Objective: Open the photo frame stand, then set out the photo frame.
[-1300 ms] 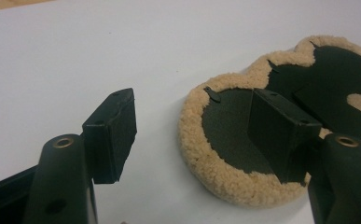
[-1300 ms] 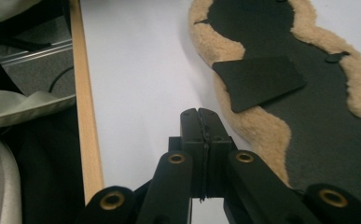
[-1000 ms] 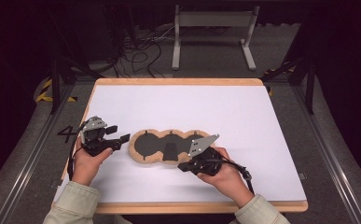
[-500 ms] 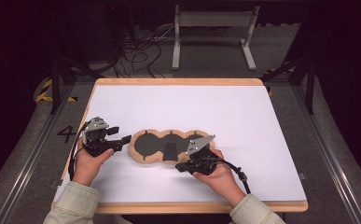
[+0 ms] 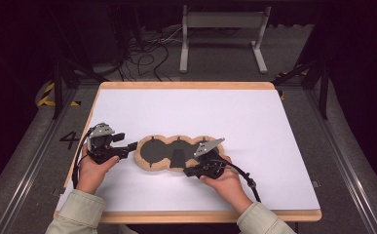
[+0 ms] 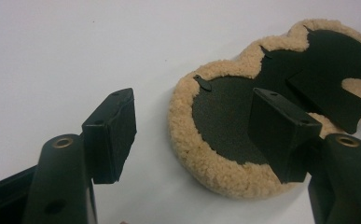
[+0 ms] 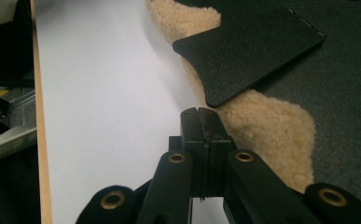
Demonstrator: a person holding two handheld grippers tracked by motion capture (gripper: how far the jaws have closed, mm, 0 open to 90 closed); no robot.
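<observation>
A three-lobed pad (image 5: 153,150) with a tan fleece rim and a black face lies flat on the white table (image 5: 235,122). A loose black flap (image 5: 178,157) rests on its middle lobe. My left gripper (image 5: 130,145) is open just left of the pad's left lobe. In the left gripper view its jaws (image 6: 194,135) stand wide, with the fleece rim (image 6: 215,168) between and beyond them. My right gripper (image 5: 188,172) sits at the pad's front edge. The right gripper view shows it (image 7: 202,116) shut, tips against the fleece (image 7: 267,126) beneath the flap (image 7: 248,51), nothing visible between the jaws.
The table's wooden front edge (image 5: 186,216) runs close behind both hands. Wide white surface lies behind and right of the pad. Past the far edge there are floor cables (image 5: 142,58) and a grey metal stand (image 5: 222,34).
My right hand has shifted slightly left along the pad's front edge. The left gripper and the pad have hardly moved.
</observation>
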